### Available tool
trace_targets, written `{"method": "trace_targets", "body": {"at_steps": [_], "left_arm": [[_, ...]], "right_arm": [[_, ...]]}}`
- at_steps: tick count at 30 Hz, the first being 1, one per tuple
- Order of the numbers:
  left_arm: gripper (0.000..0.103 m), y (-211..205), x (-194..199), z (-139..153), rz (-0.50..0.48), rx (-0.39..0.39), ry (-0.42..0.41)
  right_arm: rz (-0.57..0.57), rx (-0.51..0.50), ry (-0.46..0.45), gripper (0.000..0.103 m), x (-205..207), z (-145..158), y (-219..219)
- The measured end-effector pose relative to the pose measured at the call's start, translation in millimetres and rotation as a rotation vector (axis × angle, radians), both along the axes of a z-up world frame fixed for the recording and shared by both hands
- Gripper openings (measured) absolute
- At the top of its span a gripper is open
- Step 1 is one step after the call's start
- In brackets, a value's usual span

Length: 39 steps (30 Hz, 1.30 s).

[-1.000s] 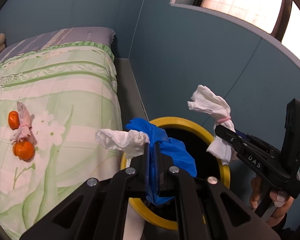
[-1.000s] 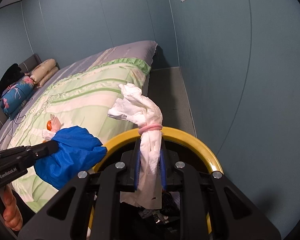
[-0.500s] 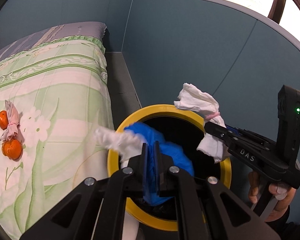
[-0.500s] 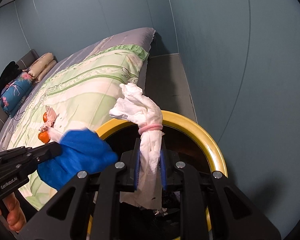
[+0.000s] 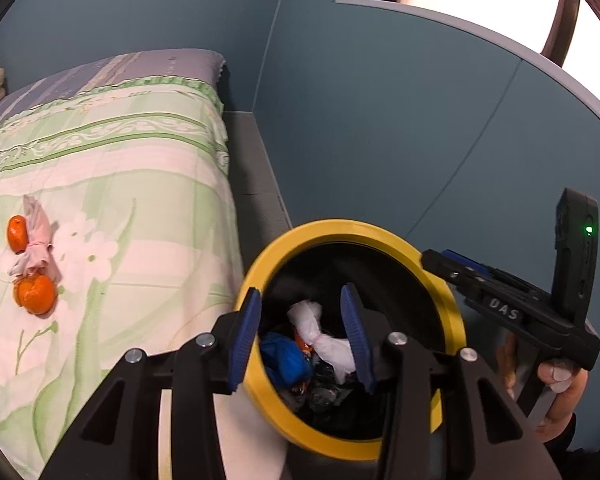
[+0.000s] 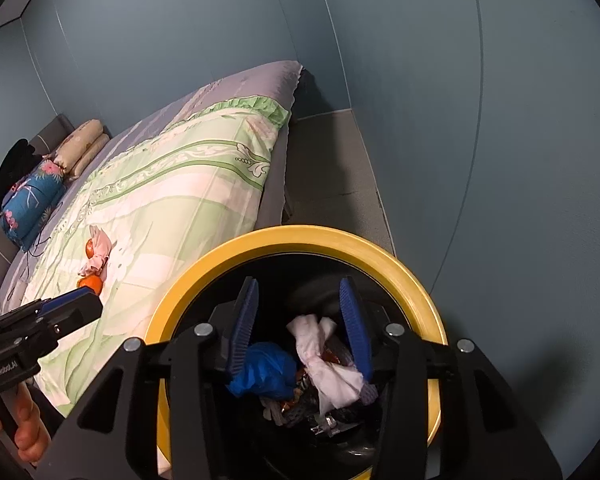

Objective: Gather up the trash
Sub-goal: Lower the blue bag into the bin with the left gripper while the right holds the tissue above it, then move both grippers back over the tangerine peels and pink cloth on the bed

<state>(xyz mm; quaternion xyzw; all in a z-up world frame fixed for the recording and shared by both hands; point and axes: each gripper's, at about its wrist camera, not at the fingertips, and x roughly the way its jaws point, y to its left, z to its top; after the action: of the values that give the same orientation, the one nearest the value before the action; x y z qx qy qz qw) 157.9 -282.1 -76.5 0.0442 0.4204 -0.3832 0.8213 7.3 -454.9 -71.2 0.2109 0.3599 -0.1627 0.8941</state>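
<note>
You see a bin with a smooth, glossy yellow plastic rim, crumpled white tissue and shiny blue film inside, matt black gripper frames with ribbed blue pads, and a soft cloth quilt.

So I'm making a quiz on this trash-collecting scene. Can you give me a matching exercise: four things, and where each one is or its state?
Things:
1. blue wad
2. oranges
3. left gripper
4. patterned blue pillow

Places or states:
A. on the green quilt
B. open, above the bin
C. inside the yellow-rimmed bin
D. at the head of the bed

Pairs: 1-C, 2-A, 3-B, 4-D
</note>
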Motion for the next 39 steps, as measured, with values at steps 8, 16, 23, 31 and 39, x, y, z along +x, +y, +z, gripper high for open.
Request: {"method": "trace_targets", "body": {"at_steps": [8,16,23,31,39], "left_arm": [[0.050,41,6,12,0.087,-0.005,-0.045],[0.073,92,22,28,0.185,-0.030,-0.100],[0.086,135,37,35,0.289,-0.035,-0.145],[0.095,182,58,39,0.389,-0.051,-0.156],[0.095,225,85,37,0.472,-0.062,-0.138]], "right_arm": [[0.012,0.002,-0.062,0.050,2,12,6],[0.049,-0.026,-0.091,0.059,22,28,25],[0.096,-0.055,-0.129,0.070,47,46,50],[0.188,-0.071,-0.153,0.075,82,54,90],[0.303,-0.071,-0.189,0.080,115,59,139]]}}
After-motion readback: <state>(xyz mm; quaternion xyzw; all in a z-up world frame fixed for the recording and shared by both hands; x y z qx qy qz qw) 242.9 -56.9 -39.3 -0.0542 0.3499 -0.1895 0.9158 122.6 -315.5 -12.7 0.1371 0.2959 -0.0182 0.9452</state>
